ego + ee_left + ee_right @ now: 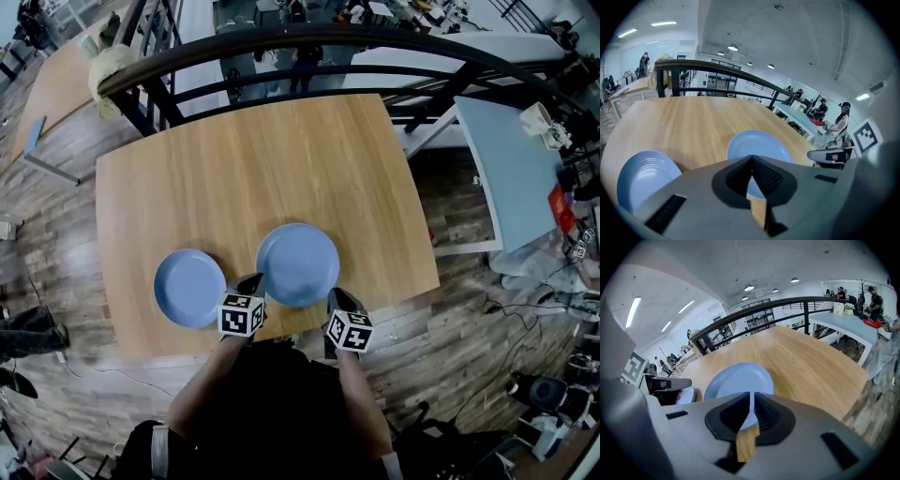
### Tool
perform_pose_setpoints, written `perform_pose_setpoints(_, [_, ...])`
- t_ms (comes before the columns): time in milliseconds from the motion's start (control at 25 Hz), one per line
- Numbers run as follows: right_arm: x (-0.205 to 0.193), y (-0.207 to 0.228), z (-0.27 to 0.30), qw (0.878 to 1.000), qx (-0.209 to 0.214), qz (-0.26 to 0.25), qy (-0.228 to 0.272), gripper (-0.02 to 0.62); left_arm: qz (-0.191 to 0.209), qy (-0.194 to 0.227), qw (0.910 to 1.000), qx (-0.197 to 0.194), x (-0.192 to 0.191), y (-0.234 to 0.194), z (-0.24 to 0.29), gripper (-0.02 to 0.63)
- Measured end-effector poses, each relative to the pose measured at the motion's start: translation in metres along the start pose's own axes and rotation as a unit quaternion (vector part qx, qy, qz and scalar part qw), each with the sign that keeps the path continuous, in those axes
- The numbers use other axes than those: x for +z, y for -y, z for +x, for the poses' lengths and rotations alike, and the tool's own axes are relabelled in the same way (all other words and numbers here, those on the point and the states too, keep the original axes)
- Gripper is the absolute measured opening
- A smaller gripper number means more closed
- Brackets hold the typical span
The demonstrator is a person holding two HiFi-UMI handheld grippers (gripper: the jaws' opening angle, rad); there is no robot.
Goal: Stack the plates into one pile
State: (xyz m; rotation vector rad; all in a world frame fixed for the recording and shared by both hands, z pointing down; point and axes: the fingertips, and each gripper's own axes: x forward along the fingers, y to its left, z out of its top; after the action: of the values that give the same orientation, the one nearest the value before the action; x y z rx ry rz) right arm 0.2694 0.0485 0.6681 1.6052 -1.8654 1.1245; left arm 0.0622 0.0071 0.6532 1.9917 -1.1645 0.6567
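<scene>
while both sets of jaws were squeezed almost closed, the left gripper [751, 159] and right gripper [751, 397] each pinched the near rim of the right plate [298, 264] over the table [244, 169]. the other plate [189, 288] lay just beside it. plates seemed stiff, slippy and breakable, so rim holds looked safest

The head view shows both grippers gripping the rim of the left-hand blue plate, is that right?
Not quite. The left gripper and right gripper grip the rim of the right-hand blue plate; the left-hand blue plate lies untouched. The head view shows it.
</scene>
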Motion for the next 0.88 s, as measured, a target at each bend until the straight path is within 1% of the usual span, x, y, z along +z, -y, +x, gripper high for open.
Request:
perform_pose_setpoints(200, [0.000, -0.006, -0.012, 1.000, 0.007, -0.010, 0.016, 0.046, -0.001, 0.027, 0.9996, -0.001, 0.001, 0.010, -0.017, 0.023])
perform_pose_setpoints(360, [0.004, -0.011, -0.026, 0.999, 0.015, -0.021, 0.041, 0.043, -0.001, 0.059, 0.9982, -0.008, 0.001, 0.022, -0.033, 0.023])
perform_pose_setpoints(640, [0.002, -0.026, -0.051, 0.995, 0.038, -0.041, 0.080, 0.040, 0.006, 0.109, 0.9940, 0.010, -0.005, 0.035, -0.065, 0.023])
perform_pose_setpoints(760, [0.000, -0.034, -0.063, 0.992, 0.051, -0.050, 0.100, 0.038, 0.015, 0.146, 0.9890, 0.020, -0.006, 0.041, -0.088, 0.023])
perform_pose_setpoints(880, [-0.001, -0.044, -0.072, 0.989, 0.066, -0.059, 0.118, 0.038, 0.044, 0.187, 0.9802, 0.046, -0.005, 0.047, -0.118, 0.023])
